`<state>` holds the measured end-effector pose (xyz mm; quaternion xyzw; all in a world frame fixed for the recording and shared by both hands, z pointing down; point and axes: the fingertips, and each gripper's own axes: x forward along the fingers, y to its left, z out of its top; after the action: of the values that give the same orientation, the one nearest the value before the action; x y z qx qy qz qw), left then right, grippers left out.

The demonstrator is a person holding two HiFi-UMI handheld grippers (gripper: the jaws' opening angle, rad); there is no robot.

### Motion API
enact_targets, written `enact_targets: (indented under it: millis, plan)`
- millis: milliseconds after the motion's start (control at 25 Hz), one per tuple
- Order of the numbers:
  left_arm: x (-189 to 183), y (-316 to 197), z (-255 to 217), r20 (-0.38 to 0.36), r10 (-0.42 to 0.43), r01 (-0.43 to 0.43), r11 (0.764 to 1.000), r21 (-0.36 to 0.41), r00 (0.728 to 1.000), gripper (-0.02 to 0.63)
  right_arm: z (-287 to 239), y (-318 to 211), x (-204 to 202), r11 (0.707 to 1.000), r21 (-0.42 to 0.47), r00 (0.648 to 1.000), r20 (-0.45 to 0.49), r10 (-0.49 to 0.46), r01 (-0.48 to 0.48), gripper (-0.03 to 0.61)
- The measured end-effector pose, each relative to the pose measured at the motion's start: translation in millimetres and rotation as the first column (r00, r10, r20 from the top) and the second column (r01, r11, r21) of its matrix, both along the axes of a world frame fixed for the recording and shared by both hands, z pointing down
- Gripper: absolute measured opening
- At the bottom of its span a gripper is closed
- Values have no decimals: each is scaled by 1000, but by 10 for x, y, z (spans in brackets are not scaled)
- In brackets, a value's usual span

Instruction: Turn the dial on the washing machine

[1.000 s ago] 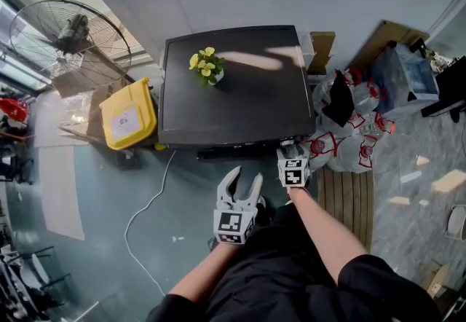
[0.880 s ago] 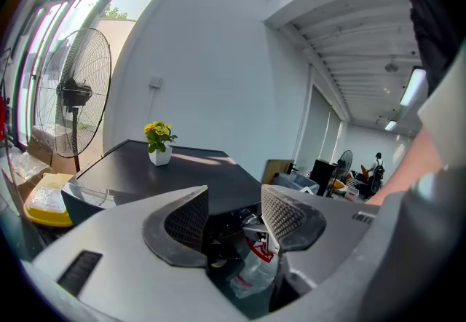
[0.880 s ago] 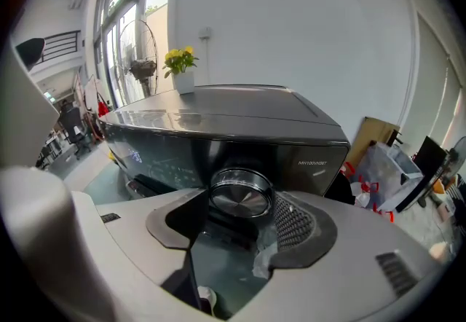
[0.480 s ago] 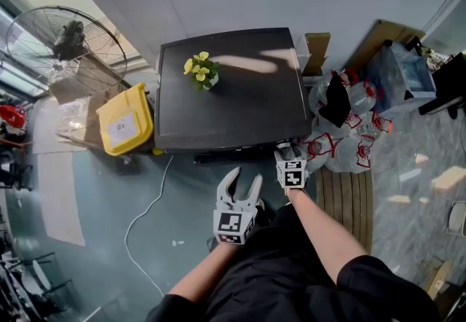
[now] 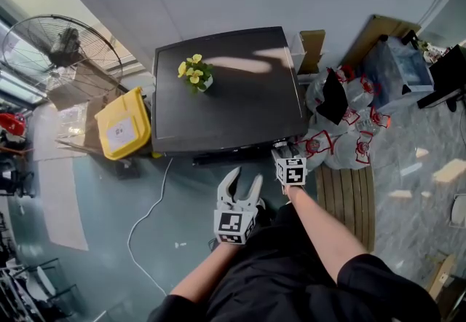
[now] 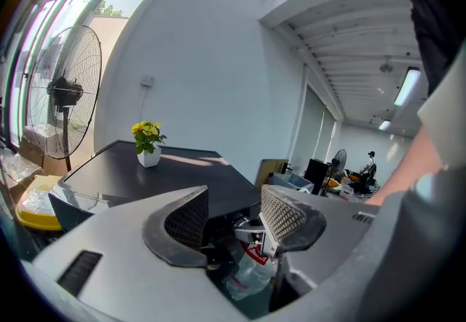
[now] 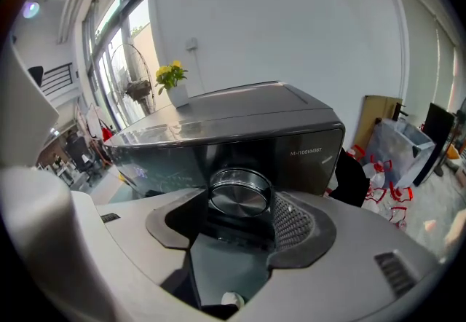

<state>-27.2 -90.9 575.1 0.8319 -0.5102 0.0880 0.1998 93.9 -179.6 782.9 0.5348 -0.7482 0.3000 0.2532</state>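
Nearest the person, the left claw hangs low in front of the body, short of the washing machine. Its jaws are spread wide with nothing between them. In the left gripper view only the machine and clutter show beyond the gap. It seems parked there to stay clear, since the job needs just one hand.

A little further out, the right claw reaches to the machine's front panel near its right corner. In the right gripper view the round metallic dial sits squarely between the jaws. The jaws have narrowed to the dial's width and appear to pinch its rim on both sides. Meeting the dial head-on like that probably lets a roll of the wrist turn it without slipping.

Beyond, the machine's dark lid serves as a worktop, carrying a small pot of yellow flowers near its back left. A yellow bin and a standing fan are to the machine's left, and bags are heaped to its right.
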Motion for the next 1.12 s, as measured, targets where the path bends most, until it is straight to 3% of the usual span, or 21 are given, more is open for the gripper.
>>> enact_targets:
  millis: [280, 520, 920, 1120]
  plan:
    - [-48, -7, -22, 12, -14, 14, 1000, 0, 1000, 205, -58, -44, 48, 998, 15, 992, 116, 55, -57, 252]
    - [-1, 19, 24, -5, 3, -3, 1000, -8, 1000, 204, -3, -18, 51, 995, -42, 972, 213, 96, -89, 252]
    - [-33, 21, -6, 14, -4, 4, 1000, -11, 1000, 204, -26, -24, 58, 993, -66, 969, 220, 110, -97, 252]
    - [-39, 63, 2, -12, -1, 1, 1000, 0, 1000, 206, -12, 33, 58, 998, -25, 991, 125, 52, -49, 252]
